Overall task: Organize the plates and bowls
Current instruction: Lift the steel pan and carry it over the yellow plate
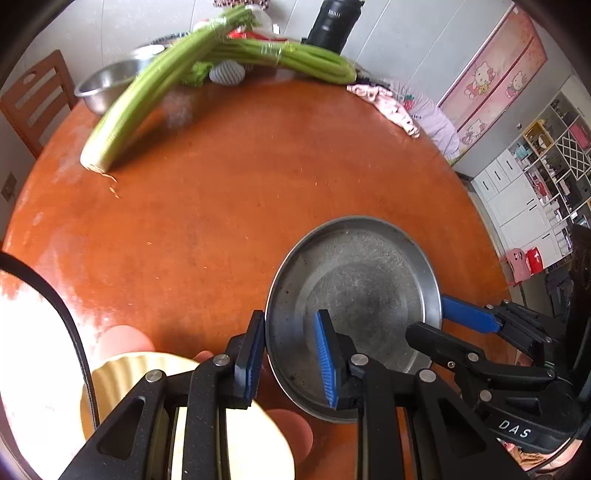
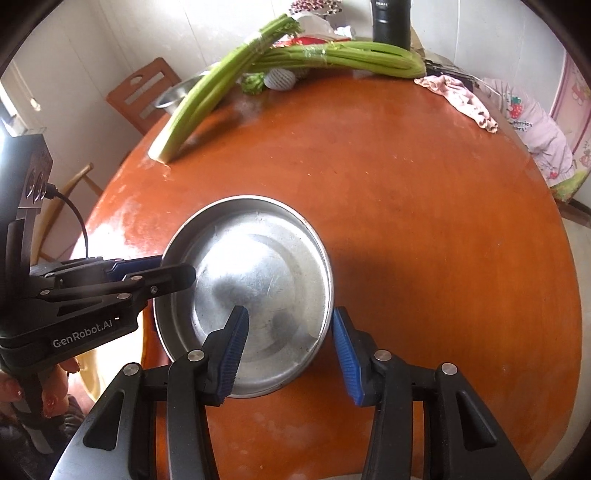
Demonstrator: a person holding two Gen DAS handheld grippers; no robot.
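Both grippers reach in low: left gripper (image 1: 290,356) spread astride the steel plate (image 1: 369,280) rim at nine o'clock, right gripper (image 2: 291,354) spread astride three o'clock.

We see open table (image 2: 424,221) from 12 to 3 o'clock of the plate (image 2: 258,266); celery (image 2: 199,103) blocks 11 o'clock.

Celery (image 2: 207,92), pink cloth (image 2: 461,98), perhaps a flask (image 2: 391,22).
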